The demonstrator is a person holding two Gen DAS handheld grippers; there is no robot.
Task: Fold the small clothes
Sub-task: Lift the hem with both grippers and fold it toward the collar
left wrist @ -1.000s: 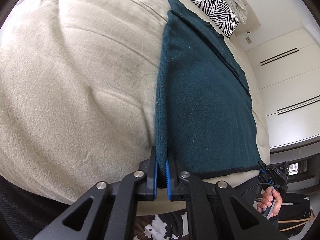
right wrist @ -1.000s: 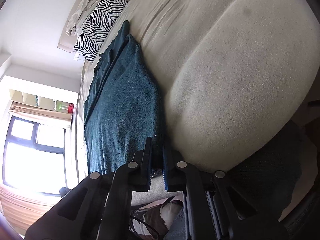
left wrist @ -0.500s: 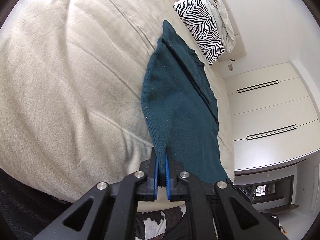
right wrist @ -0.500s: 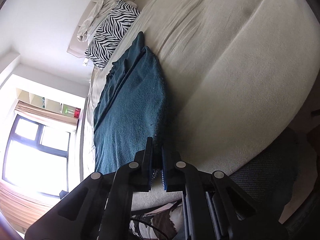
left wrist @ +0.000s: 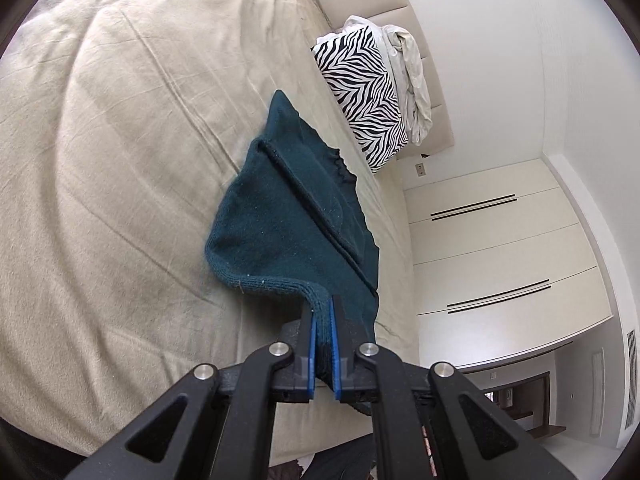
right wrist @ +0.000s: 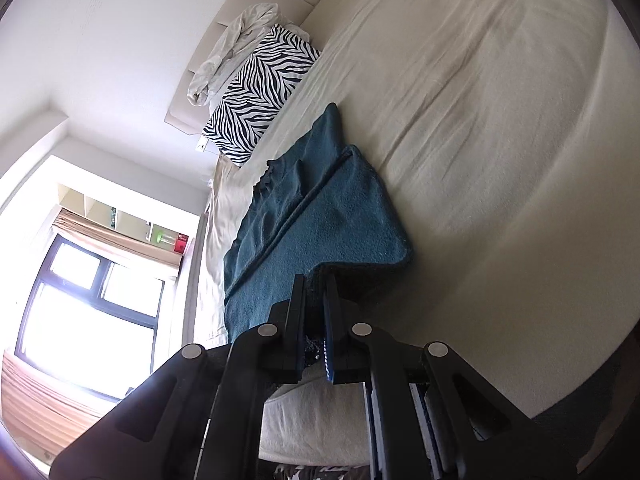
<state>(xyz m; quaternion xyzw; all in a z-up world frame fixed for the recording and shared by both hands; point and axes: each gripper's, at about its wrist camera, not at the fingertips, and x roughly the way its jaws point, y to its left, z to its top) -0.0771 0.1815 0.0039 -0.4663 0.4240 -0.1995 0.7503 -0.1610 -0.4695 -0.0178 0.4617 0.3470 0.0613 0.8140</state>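
A dark teal knitted garment (left wrist: 288, 232) lies on the beige bed (left wrist: 100, 160), its near hem lifted off the sheet. My left gripper (left wrist: 324, 312) is shut on one near corner of the hem. My right gripper (right wrist: 314, 292) is shut on the other near corner of the same garment (right wrist: 320, 216). The far end of the garment rests on the bed, near the zebra pillow. A dark seam runs along its length.
A zebra-print pillow (left wrist: 360, 92) with a pale crumpled cloth (left wrist: 412, 80) leans on the headboard. White wardrobe doors (left wrist: 500, 260) stand beyond the bed. A bright window (right wrist: 88, 308) shows in the right wrist view.
Both grippers have risen and moved toward the head of the bed, carrying the near hem. The garment now looks shorter, with its near part lifted off the sheet.
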